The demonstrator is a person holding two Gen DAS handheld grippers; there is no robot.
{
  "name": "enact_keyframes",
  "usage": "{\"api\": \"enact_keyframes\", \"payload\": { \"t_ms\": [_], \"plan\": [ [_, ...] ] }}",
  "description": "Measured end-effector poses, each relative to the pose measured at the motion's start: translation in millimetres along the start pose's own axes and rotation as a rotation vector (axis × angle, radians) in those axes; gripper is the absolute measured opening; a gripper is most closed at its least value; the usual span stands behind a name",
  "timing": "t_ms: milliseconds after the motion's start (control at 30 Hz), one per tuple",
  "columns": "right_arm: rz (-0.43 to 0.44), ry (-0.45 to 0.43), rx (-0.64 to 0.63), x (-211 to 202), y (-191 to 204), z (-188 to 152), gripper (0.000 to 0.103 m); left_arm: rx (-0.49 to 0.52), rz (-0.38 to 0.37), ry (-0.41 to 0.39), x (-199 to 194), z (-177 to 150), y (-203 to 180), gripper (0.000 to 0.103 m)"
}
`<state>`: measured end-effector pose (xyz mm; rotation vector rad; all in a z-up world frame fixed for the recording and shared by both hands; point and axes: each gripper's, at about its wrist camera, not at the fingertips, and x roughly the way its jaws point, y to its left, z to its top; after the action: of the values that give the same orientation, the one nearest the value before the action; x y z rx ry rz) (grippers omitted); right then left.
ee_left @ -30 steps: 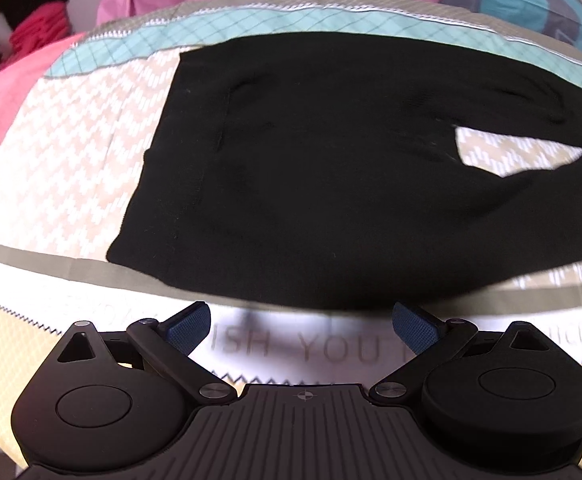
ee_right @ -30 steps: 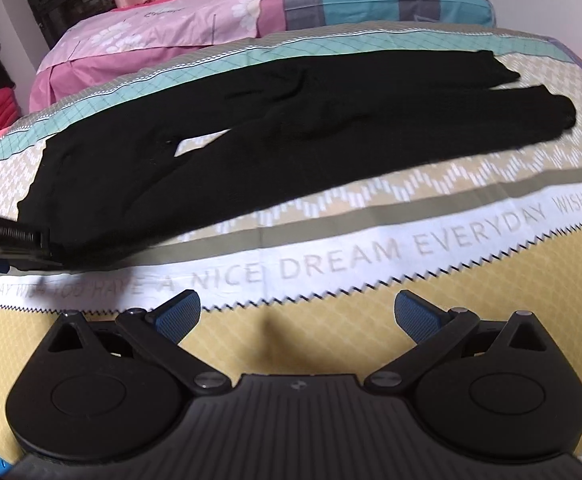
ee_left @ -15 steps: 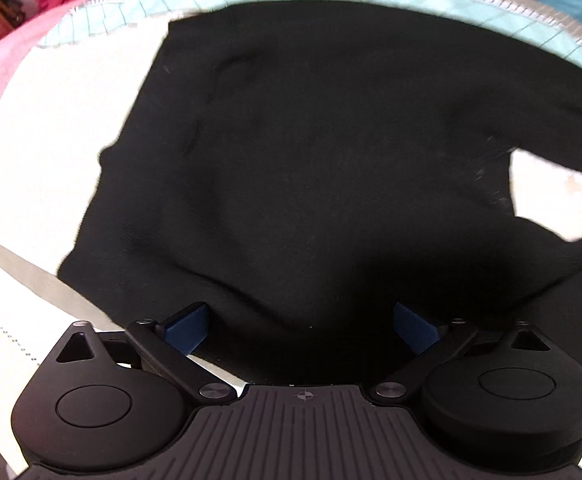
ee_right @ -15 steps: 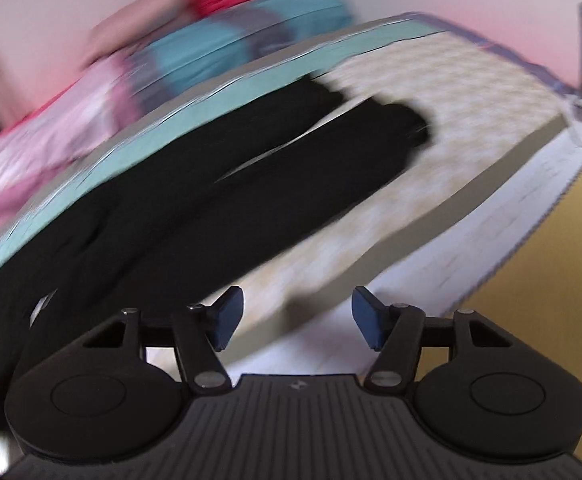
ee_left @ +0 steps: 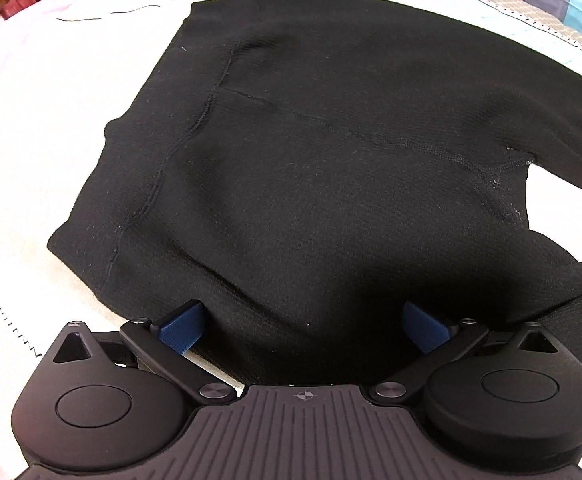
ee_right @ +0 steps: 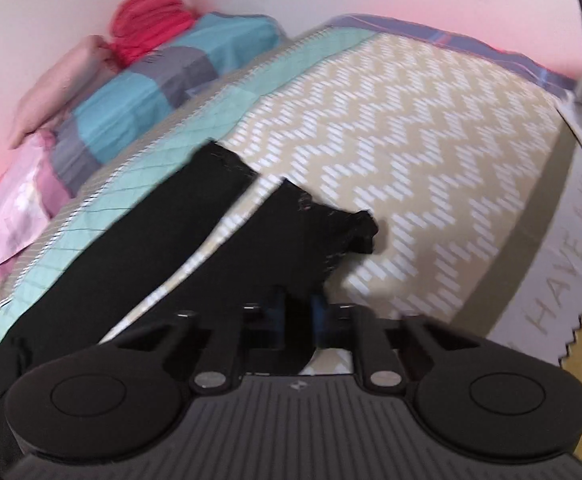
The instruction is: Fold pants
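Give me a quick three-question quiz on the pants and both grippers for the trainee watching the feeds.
1. True or false: the right gripper has black fabric of the pants pinched between its pads.
2. Which part of the pants fills the left wrist view? A) leg hems B) waistband and seat C) nothing, only the bedspread
3. How do the jaws of the left gripper stand, and what lies between them?

Key:
1. True. Its jaws have just been closing, and the nearer leg's fabric sits between the pads.
2. B.
3. Open wide, over the near edge of the pants, with the pads not pressing on the fabric.
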<state>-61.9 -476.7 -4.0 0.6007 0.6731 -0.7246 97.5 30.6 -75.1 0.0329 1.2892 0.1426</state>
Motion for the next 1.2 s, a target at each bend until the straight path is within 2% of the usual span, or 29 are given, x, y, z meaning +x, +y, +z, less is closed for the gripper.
{"api": "enact_keyframes", "payload": {
  "t_ms": [67,100,167,200,233,267,300,367,433,500,633,700,767,833,867,933,967,1000,1200],
  "plan": [
    [0.05,-0.078,0.032,-19,-18,3,0.01,0.005,-0.009,0.004,0,1,1,0.103],
    [0.031,-0.094,0.052,-23,-29,3,0.01,0.006,-0.013,0.005,-1,1,1,0.103],
    [-0.035,-0.024,0.111,-11,-52,-1,0.01,0.01,-0.016,0.002,-2,1,3,0.103],
    [-0.047,0.021,0.17,-6,-64,-3,0.011,0.014,-0.017,-0.001,-3,1,3,0.103],
    [-0.018,0.012,0.237,-8,-74,-6,0.012,0.02,-0.019,-0.003,-3,0,4,0.103],
    [-0.033,-0.006,0.29,-14,-79,-7,0.022,0.024,-0.021,-0.005,-4,0,4,0.103],
    [-0.092,-0.04,0.328,-22,-81,-9,0.042,0.028,-0.025,-0.007,-4,0,4,0.103],
    [-0.19,-0.105,0.339,-41,-75,-14,0.066,0.037,-0.031,-0.012,-4,-1,5,0.103],
    [-0.174,-0.145,0.224,-58,-54,-24,0.066,0.043,-0.037,-0.02,-5,-2,5,0.103],
    [-0.102,-0.132,0.045,-68,-22,-40,0.072,0.045,-0.041,-0.032,-7,-4,6,0.103],
    [0.096,-0.039,-0.368,-75,52,-81,0.071,0.054,-0.043,-0.052,-7,-6,7,0.103],
    [0.163,0.041,-0.547,-69,87,-104,0.067,0.062,-0.045,-0.051,-7,-8,8,0.103],
    [0.166,0.096,-0.657,-58,109,-121,0.061,0.069,-0.05,-0.045,-7,-6,8,0.103],
    [0.158,0.087,-0.686,-52,123,-127,0.065,0.075,-0.053,-0.04,-7,-6,8,0.103],
    [0.162,0.102,-0.696,-47,128,-126,0.071,0.076,-0.053,-0.04,-7,-6,8,0.103],
    [0.187,0.153,-0.716,-37,130,-127,0.056,0.078,-0.05,-0.043,-7,-4,6,0.103],
    [0.172,0.129,-0.748,-38,130,-131,0.028,0.078,-0.049,-0.042,-6,-2,6,0.103],
    [0.179,0.124,-0.792,-44,133,-133,0.006,0.077,-0.049,-0.043,-4,-3,6,0.103],
    [0.222,0.216,-0.638,-83,87,-117,0.005,0.082,-0.059,-0.033,-2,-1,9,0.103]
  ]
}}
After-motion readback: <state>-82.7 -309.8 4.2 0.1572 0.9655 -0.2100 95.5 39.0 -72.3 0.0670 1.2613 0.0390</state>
